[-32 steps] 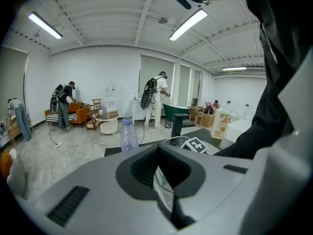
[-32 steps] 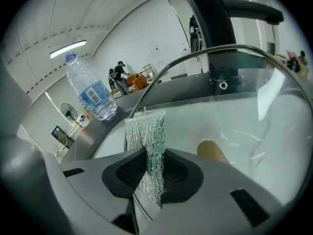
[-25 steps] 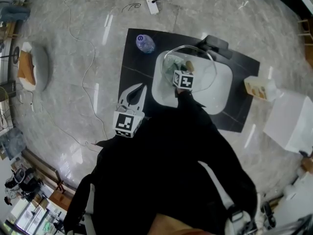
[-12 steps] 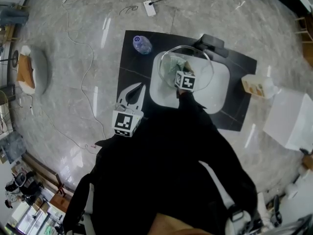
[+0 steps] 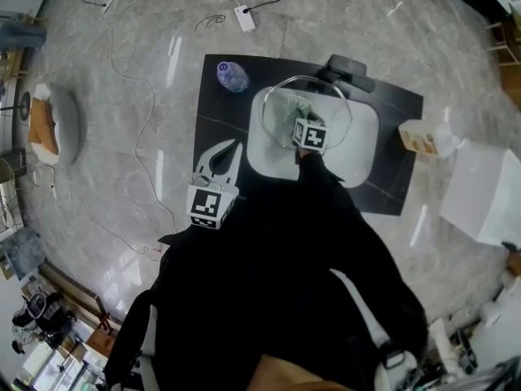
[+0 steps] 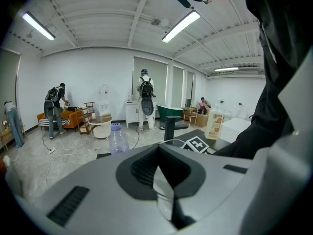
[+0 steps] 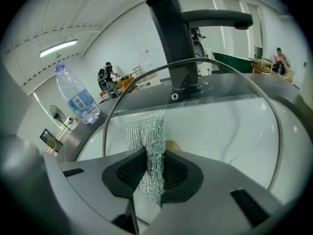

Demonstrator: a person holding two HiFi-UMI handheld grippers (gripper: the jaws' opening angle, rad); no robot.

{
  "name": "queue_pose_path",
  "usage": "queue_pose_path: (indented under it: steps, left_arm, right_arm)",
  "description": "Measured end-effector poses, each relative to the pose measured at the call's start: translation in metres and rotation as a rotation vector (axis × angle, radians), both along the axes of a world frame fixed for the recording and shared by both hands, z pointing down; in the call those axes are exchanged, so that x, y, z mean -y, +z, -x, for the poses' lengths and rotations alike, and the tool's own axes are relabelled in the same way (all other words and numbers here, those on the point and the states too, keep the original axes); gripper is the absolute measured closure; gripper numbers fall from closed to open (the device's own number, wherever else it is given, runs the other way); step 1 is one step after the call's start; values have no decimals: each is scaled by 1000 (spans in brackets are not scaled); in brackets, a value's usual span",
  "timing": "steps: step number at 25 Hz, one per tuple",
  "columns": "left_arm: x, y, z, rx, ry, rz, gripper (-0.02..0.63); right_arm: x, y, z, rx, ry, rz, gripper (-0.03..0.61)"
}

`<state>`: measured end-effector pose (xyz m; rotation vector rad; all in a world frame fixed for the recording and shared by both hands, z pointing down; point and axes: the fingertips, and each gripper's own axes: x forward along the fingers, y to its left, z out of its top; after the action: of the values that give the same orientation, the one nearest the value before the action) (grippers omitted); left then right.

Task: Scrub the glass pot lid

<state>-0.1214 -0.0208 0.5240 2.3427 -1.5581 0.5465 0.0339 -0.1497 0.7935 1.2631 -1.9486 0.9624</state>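
The glass pot lid with its metal rim stands tilted in the white sink; in the right gripper view the glass pot lid fills the view. My right gripper is shut on a silvery-green mesh scrubber, held against the glass. Between the jaws of the right gripper, the mesh scrubber hangs over a tan knob-like shape. My left gripper rests left of the sink over the black counter, away from the lid. The left gripper is shut and holds nothing.
A black faucet stands behind the sink. A water bottle sits at the counter's back left, an orange soap bottle and a white box to the right. Cables and a power strip lie on the floor.
The right gripper has shifted only slightly, still with the scrubber at the lid. The left gripper has stayed where it was.
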Motion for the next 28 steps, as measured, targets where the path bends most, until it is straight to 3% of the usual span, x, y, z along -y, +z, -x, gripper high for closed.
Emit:
queue_pose_path:
  steps: [28]
  left_arm:
    - [11,-6,-26,-2,97,-30,612]
  right_arm:
    - [-1,-2,-68,-35,121,0,505]
